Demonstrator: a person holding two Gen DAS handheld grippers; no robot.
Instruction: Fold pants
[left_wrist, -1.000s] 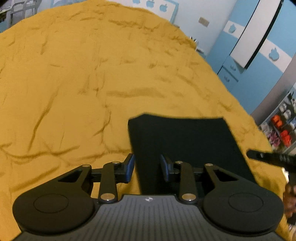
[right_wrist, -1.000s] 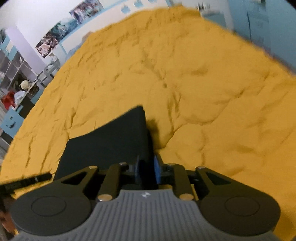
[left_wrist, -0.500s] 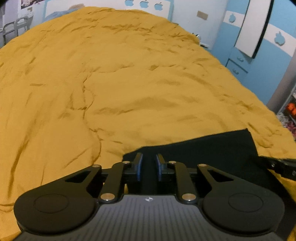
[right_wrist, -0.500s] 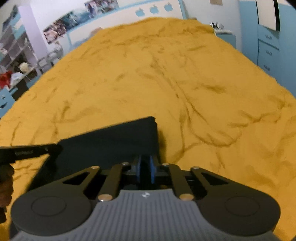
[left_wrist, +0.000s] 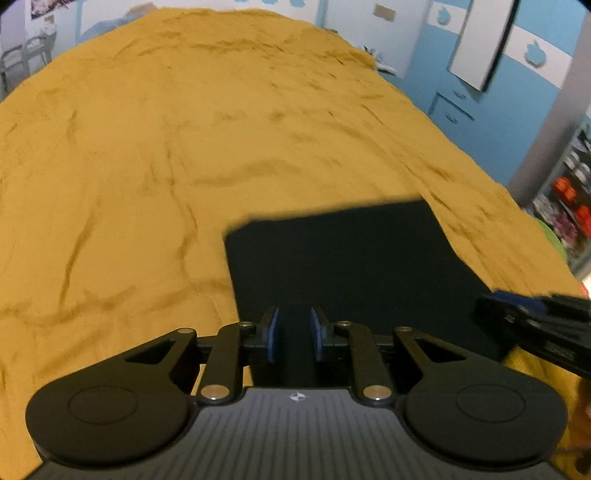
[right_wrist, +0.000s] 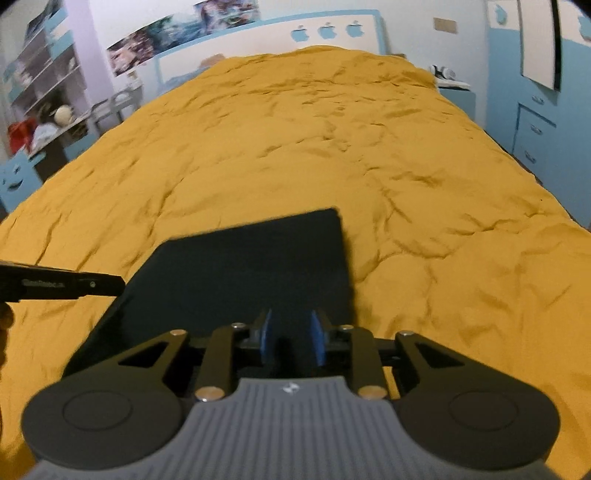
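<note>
On the near part of a yellow bedspread lay the pants, dark and already folded into a flat, squarish packet with crisp edges. The left gripper sat over the packet's near left corner and the right gripper over its near right corner, one at each end of the near edge, probably so the cloth would stay square while it was set down or smoothed. The left jaws stood a little apart, dark cloth showing in the gap; whether the pads pressed on it I could not tell. The right jaws were opening, the cloth under them, and no pad could be seen pressing on it, which read as a release. Each tool's tip showed at the edge of the other's view. With the packet this neat, I judged the folding nearly done, unless one more fold was wanted.
</note>
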